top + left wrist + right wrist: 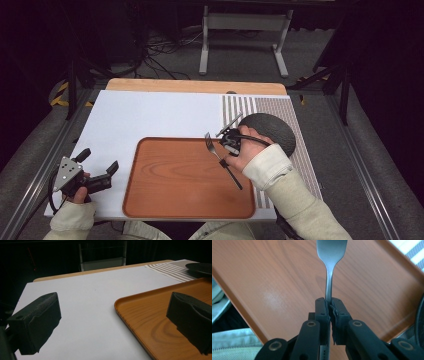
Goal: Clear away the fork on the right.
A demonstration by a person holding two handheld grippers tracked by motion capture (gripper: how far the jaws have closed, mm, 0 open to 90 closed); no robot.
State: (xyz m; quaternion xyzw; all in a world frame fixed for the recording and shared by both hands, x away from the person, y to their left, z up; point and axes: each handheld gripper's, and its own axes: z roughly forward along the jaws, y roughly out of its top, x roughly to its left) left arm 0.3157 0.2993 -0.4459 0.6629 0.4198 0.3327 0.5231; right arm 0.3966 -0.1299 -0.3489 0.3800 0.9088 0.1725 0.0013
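Fork point(221, 159) first: from the high view we see it held over the right edge of the wooden tray point(150, 200), tines up toward the tray's far right corner and its dark handle slanting down toward the tray's near right. Our right gripper point(226, 141) has it pinched near the neck, likely so the head leads and the handle can settle flat inside the tray's rim. Just right of the tray, on the striped mat point(305, 165), lies the dark plate point(272, 129), beside the right hand. Our left gripper point(100, 162) waits off the tray's left edge on the white board point(150, 115), jaws apart and empty, we judge to keep out of the way.

In the left gripper view, both black pads point(37, 322) stand wide, nothing between them; one hangs over the board left of the tray point(150, 312), the other over the tray's wood.

In the right gripper view, the jaws are squeezed nearly shut on the fork point(329, 277), its thin neck clamped between the pads and the head pointing away over the tray point(274, 285). We cannot tell whether the fork touches the wood yet.
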